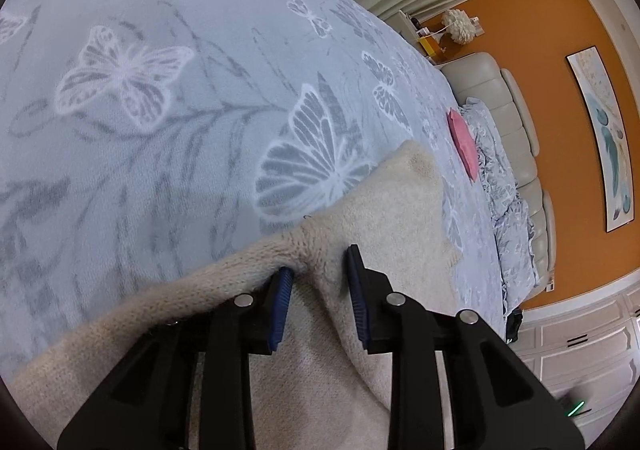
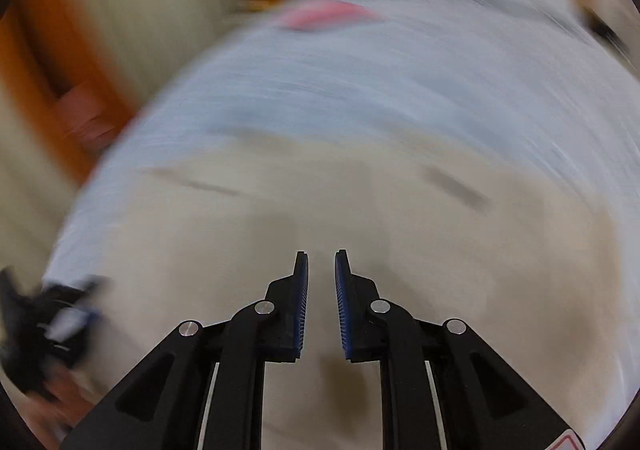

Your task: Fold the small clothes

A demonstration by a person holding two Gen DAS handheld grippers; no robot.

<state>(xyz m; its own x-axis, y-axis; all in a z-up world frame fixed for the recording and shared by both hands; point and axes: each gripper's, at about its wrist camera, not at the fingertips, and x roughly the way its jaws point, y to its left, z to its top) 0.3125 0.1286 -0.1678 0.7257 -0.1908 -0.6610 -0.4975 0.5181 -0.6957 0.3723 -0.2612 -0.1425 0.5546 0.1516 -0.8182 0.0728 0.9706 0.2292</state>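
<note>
A cream knitted garment [image 1: 384, 201] lies on a light blue butterfly-patterned bed cover [image 1: 160, 89]. My left gripper [image 1: 320, 262] has its jaws apart, with a raised fold of the cream knit between the blue pads; the left pad [image 1: 285, 282] touches the fold. In the blurred right wrist view the cream garment [image 2: 360, 209] fills the lower half. My right gripper [image 2: 322, 256] hovers over it with a narrow gap between the pads and nothing between them. The left gripper shows blurred at the lower left of that view [image 2: 52, 326].
A folded pink cloth [image 1: 462, 141] lies farther along the bed, also in the right wrist view [image 2: 324, 15]. A crumpled blue quilt [image 1: 508, 201] lies against a cream padded headboard [image 1: 520, 121]. Orange walls, curtains and a nightstand lamp [image 1: 458, 25] stand beyond.
</note>
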